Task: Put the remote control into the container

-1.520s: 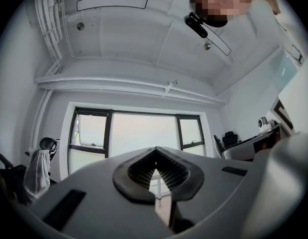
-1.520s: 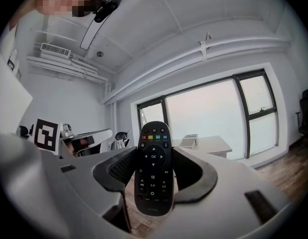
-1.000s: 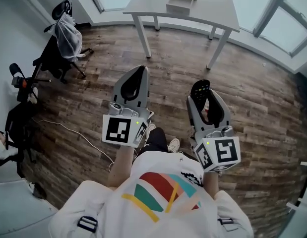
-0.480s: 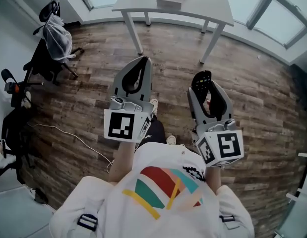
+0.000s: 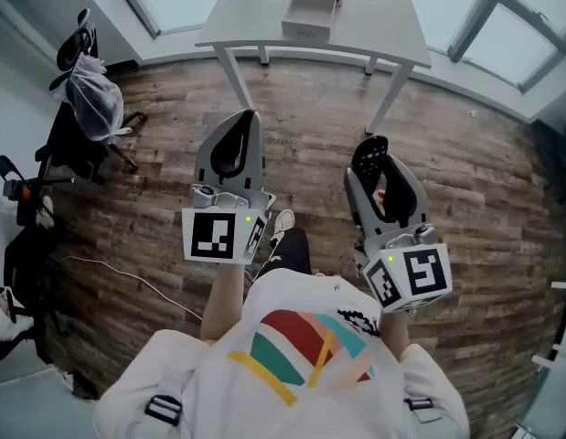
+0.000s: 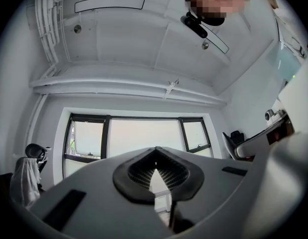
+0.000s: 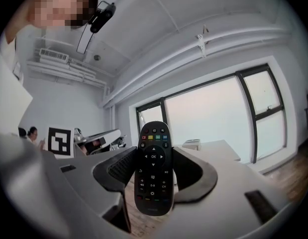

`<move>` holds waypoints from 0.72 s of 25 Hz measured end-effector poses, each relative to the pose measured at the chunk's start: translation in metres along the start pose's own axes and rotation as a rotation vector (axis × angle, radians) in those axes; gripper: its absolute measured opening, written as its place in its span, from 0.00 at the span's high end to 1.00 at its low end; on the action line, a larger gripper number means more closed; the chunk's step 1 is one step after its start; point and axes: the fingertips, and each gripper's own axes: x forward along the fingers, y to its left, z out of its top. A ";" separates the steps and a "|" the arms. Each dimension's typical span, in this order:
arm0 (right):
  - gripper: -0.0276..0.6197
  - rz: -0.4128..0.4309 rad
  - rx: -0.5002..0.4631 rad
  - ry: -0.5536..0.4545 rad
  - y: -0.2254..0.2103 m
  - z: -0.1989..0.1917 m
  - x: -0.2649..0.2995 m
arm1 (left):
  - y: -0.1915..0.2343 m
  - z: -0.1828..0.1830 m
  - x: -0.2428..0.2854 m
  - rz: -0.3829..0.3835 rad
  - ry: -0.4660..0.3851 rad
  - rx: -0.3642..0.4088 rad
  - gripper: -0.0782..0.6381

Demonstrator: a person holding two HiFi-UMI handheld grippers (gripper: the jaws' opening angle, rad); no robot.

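Observation:
A black remote control (image 7: 154, 168) with coloured buttons stands upright between the pads of my right gripper (image 7: 154, 179), which is shut on it. In the head view the remote (image 5: 368, 155) sticks out past the tips of the right gripper (image 5: 379, 174), held above the wooden floor. My left gripper (image 5: 238, 128) is alongside at the left, its jaws shut with nothing in them; its tips meet in the left gripper view (image 6: 154, 159). The white container (image 5: 312, 7) sits on a grey table (image 5: 255, 21) ahead. It also shows as a small white container (image 7: 192, 144) beyond the remote.
An office chair with a bag on it (image 5: 86, 108) stands at the left, with black equipment (image 5: 26, 195) and a floor cable (image 5: 127, 273) nearby. The table's legs (image 5: 229, 76) reach the floor ahead. Windows run behind the table. My shoe (image 5: 283, 222) shows between the grippers.
The chair and floor have slid left and back as the person stepped toward the table. Both grippers keep their pose, and the remote stays in the right one.

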 end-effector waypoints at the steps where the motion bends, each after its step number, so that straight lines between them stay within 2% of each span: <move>1: 0.60 -0.019 -0.042 0.012 -0.002 0.000 0.013 | 0.011 -0.004 0.008 0.007 0.001 0.003 0.88; 3: 0.60 -0.031 -0.095 0.037 -0.002 -0.001 0.039 | 0.037 -0.013 0.024 0.029 0.007 -0.002 0.88; 7: 0.60 -0.015 -0.040 0.044 -0.007 0.012 0.087 | 0.084 -0.029 0.063 0.054 0.036 -0.045 0.88; 14: 0.60 -0.045 -0.040 0.055 -0.020 0.025 0.164 | 0.145 -0.041 0.114 0.058 0.028 -0.063 0.88; 18: 0.60 -0.041 -0.056 0.048 -0.019 0.027 0.201 | 0.169 -0.076 0.143 0.038 0.102 -0.112 0.88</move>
